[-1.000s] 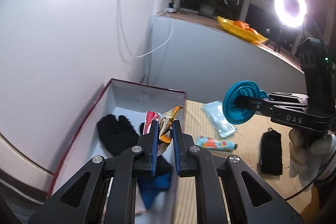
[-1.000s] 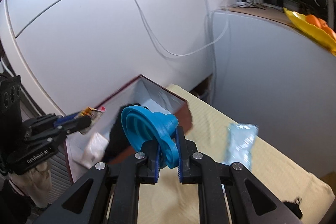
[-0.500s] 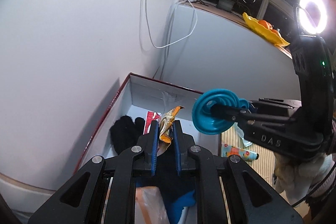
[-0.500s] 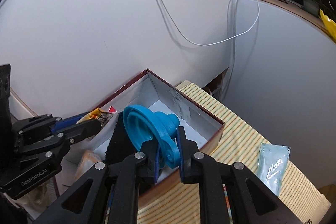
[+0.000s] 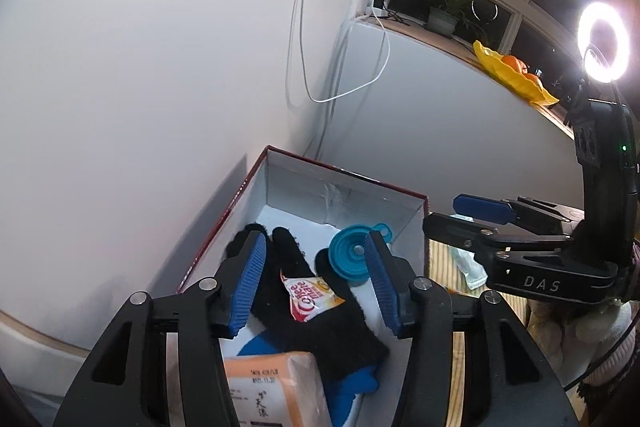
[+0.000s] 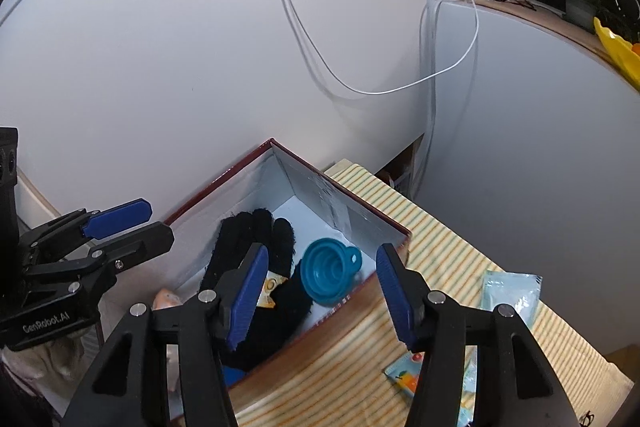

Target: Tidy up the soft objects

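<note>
Left wrist view: both my tongs have just been opening, with nothing between them, over the box (image 5: 416,195).

My left tongs (image 5: 316,287) and right tongs (image 6: 322,293) stand apart; the funnel (image 5: 352,258) and sachet (image 5: 310,294) lie in the box on the glove (image 5: 296,291). I judge the funnel light, rubbery and collapsible, best pinched at its rim or tab; the sachet light, crinkly and slippery, best taken by an edge; the glove limp, best gripped mid-palm. Counted in the box: one funnel, one sachet, one orange pack (image 5: 276,391), and black gloves whose number I cannot tell. On the desk (image 6: 460,251): one pale pouch (image 6: 510,293) and one colourful tube (image 6: 412,379).
</note>
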`<state>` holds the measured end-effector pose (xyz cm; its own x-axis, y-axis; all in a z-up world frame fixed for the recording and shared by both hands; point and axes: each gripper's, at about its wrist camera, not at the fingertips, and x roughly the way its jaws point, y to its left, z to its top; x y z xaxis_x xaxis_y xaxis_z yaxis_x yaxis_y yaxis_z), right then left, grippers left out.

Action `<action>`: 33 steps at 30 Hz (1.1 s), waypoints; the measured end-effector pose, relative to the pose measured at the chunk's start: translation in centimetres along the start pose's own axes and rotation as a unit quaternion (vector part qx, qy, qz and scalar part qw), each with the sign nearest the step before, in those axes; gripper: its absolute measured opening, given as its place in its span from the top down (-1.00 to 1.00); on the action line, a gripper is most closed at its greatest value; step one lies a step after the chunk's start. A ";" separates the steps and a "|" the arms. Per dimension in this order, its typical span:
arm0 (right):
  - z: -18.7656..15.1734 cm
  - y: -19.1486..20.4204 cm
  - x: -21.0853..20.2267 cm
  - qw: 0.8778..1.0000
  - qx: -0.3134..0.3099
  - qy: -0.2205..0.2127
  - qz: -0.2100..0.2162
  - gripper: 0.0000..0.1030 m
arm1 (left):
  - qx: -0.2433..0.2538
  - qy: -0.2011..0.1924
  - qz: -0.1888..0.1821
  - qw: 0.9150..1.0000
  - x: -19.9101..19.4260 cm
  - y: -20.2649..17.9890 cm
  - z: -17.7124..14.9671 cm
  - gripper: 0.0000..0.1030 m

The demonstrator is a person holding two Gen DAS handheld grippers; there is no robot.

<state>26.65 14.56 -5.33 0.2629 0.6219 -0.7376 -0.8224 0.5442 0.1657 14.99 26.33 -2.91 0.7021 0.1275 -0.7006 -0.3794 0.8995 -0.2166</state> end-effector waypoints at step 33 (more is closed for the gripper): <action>-13.2 -10.0 -15.3 0.993 0.085 -0.053 -0.057 -0.17 | 0.065 0.028 -0.117 0.991 -2.3 -12.8 -7.0 0.01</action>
<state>24.18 -7.85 -4.34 0.4087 0.6014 -0.6865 -0.6890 0.6966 0.2001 14.03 11.67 -3.28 0.7263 -0.1107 -0.6784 -0.1265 0.9486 -0.2902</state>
